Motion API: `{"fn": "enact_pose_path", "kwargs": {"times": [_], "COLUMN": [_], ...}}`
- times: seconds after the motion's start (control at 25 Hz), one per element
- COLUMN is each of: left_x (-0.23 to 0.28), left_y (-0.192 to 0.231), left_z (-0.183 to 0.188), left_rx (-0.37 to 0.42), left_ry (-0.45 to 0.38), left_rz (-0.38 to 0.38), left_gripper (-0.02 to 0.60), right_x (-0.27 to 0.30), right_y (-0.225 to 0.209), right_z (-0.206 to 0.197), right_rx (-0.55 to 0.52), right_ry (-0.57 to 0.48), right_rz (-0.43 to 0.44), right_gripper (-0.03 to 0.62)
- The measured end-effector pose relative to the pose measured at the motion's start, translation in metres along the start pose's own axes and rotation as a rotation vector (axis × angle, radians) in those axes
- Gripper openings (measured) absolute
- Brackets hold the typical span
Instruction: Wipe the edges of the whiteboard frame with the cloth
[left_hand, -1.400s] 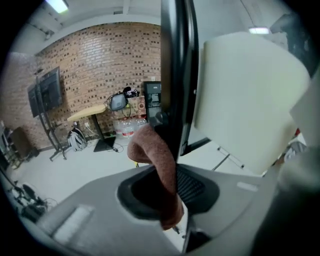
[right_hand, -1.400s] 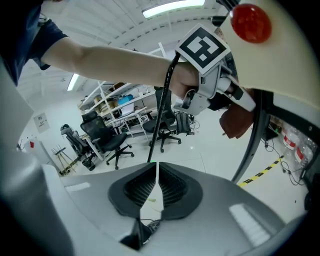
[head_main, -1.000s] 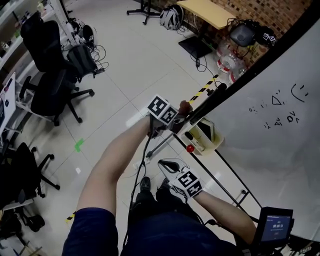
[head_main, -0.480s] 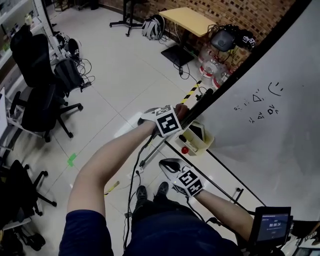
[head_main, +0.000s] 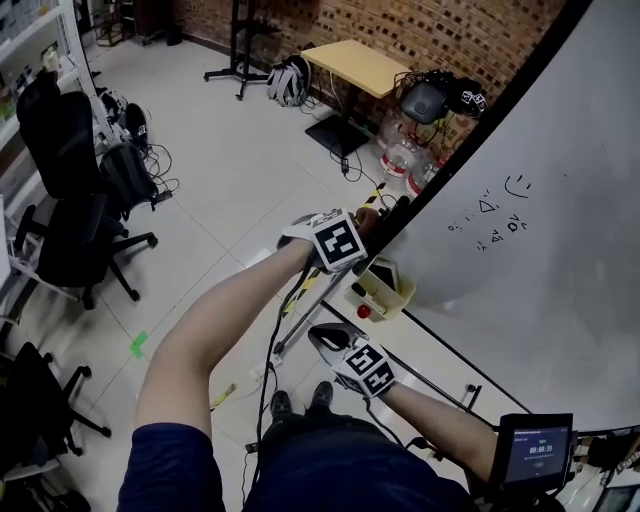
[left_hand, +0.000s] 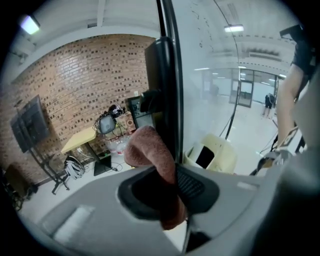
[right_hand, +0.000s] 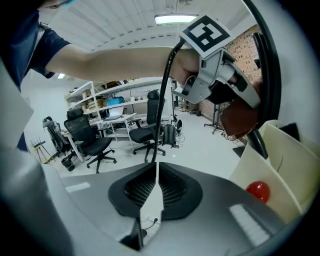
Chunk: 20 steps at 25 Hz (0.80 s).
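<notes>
Nearest the body, the right tongs (right_hand: 155, 172) hung low with their jaws together on nothing. Further out, the left tongs (left_hand: 167, 175) were clamped on the rust-coloured cloth (left_hand: 149, 150), whose free bunch lay against the black whiteboard frame (left_hand: 167, 75) along its side edge. The cloth looked soft, light and limp, so a grip low on the bunch, as here, would leave a pad to fold round the rail; it would likely drag rather than slip. Just beside the frame hung a cream tray (head_main: 388, 283) holding a red ball (right_hand: 258, 191), which could block a downward stroke. Beyond stood water bottles (head_main: 400, 157) and office chairs (head_main: 70, 200), well apart
</notes>
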<state>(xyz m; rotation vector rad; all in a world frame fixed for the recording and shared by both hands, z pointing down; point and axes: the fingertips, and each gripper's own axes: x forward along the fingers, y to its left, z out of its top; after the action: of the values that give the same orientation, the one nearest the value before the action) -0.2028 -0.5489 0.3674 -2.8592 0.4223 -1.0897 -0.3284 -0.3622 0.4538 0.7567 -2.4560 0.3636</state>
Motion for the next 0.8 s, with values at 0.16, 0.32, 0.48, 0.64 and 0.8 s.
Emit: {"fn": "enact_pose_path", "kwargs": {"times": [0.16, 0.32, 0.48, 0.64, 0.8], "left_x": [-0.011, -0.023, -0.030, -0.047, -0.069], "left_y": [-0.004, -0.010, -0.010, 0.002, 0.021], "left_z": [0.012, 0.023, 0.033, 0.039, 0.048], "left_rx": [-0.022, -0.037, -0.292, -0.515, -0.457], "left_ry": [0.014, 0.025, -0.042, -0.142, -0.192], "left_rz": [-0.050, -0.089, -0.196, -0.258, -0.150], "left_gripper": [0.072, 0.072, 0.072, 0.072, 0.071], "right_x": [0.000, 0.001, -0.004, -0.008, -0.008], "right_y": [0.003, 0.002, -0.006, -0.010, -0.010], "right_z": [0.010, 0.016, 0.024, 0.031, 0.035], "right_rx": [-0.014, -0.026, -0.019, -0.026, -0.039], "right_ry": [-0.009, -0.013, -0.032, -0.046, -0.048], "right_rz": [-0.005, -0.018, -0.039, -0.051, -0.055], "right_gripper": [0.021, 0.021, 0.021, 0.021, 0.021]}}
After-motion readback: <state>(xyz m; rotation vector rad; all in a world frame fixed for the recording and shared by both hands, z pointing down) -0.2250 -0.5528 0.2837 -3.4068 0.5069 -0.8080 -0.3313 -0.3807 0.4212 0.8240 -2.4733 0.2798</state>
